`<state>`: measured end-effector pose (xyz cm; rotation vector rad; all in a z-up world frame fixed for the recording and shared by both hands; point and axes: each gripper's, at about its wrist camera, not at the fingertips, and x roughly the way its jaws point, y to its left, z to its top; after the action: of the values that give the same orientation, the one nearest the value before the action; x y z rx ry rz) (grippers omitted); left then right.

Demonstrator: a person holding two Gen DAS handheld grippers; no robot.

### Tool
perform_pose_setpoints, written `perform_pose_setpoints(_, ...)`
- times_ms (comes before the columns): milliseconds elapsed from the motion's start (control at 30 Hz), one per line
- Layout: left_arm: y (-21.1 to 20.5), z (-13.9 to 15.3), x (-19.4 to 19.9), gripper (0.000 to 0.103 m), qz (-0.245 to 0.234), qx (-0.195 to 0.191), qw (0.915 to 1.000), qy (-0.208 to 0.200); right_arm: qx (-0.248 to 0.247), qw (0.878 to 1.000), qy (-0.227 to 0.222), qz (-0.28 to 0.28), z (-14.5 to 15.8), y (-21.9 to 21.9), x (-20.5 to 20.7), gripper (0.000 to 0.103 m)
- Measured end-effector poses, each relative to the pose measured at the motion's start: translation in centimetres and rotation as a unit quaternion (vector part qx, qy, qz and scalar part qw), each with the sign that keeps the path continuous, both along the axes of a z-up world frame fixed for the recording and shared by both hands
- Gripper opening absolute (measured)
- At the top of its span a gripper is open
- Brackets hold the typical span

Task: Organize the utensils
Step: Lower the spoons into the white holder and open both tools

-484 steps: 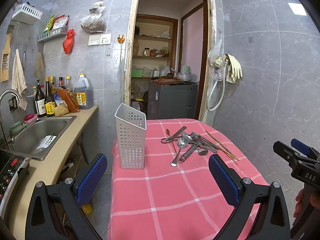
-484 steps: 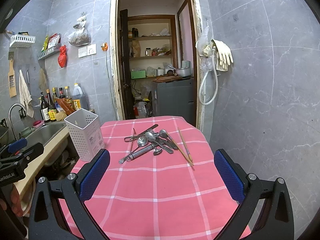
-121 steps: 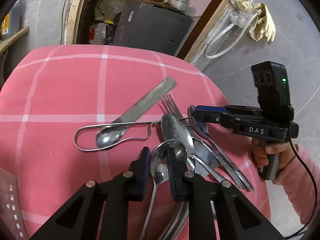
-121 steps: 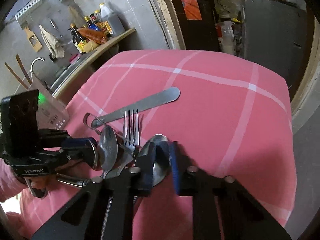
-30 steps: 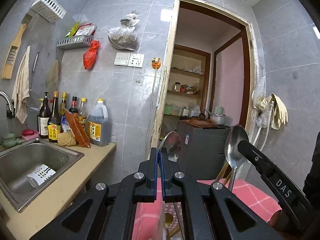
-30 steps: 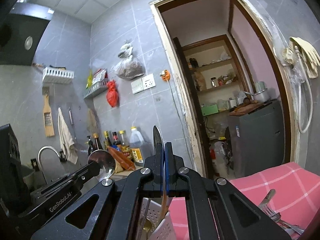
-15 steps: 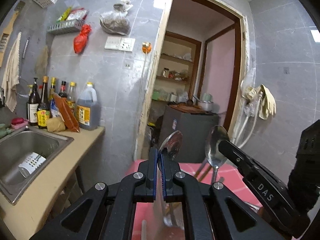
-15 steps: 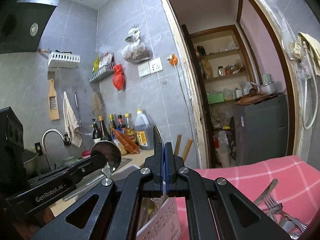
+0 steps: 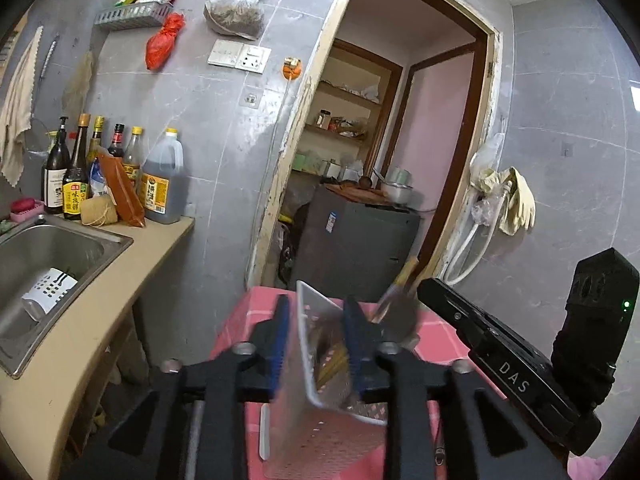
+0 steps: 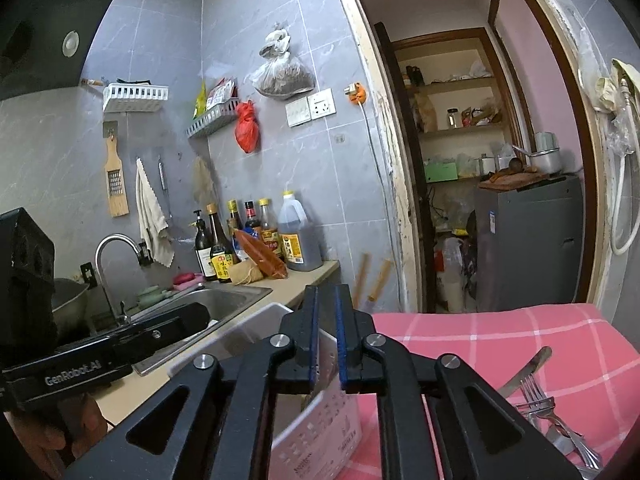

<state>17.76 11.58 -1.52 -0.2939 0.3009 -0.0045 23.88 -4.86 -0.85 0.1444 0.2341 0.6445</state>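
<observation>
1. the white perforated utensil holder point(image 9: 320, 420) stands on the pink checked tablecloth point(image 10: 500, 332) at the table's sink-side edge, with wooden chopsticks point(image 9: 404, 276) sticking up out of it.
2. the left gripper point(image 9: 314, 344) hangs over the holder's rim, its blue pads apart and nothing between them.
3. the right gripper point(image 10: 325, 336) is just above the holder too, its pads slightly apart and empty.
4. in the left wrist view a motion-blurred spoon point(image 9: 396, 316) sits at the holder's mouth, by the right gripper's tip.
5. a fork point(image 10: 536, 396) and a table knife point(image 10: 524, 372) lie with other cutlery on the cloth, well apart from the holder.
6. beyond are the steel sink point(image 9: 48, 256) and sauce bottles point(image 10: 240, 236) on the counter.
</observation>
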Motion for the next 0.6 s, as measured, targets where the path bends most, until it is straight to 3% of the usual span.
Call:
perform_pose_setpoints(200,-0.1,1.6,-0.4,0.035,0.018,-0.003,0.9998,-0.007,0.006,1.0,-0.008,-0.015,1.6,-1.5,-0.6,0.013)
perform_pose_setpoints(267,-0.5,2.3,-0.6,0.039,0.026,0.003,0.9996,-0.011,0.011,1.0,-0.012,-0.026,2.3,-2.4,-0.9,0.031)
perform_pose_setpoints(367,-1.4,3.5,-0.6,0.047,0.037,0.018,0.999,-0.017,0.018,0.999,-0.021,-0.044,3.6,-4.2,-1.2,0.042)
perform_pose_setpoints(600,-4.9,5.4,-0.9,0.082,0.037,0.054,0.9975,-0.027,0.012,0.995,-0.041,-0.092,5.8,-9.3,-1.9,0.073)
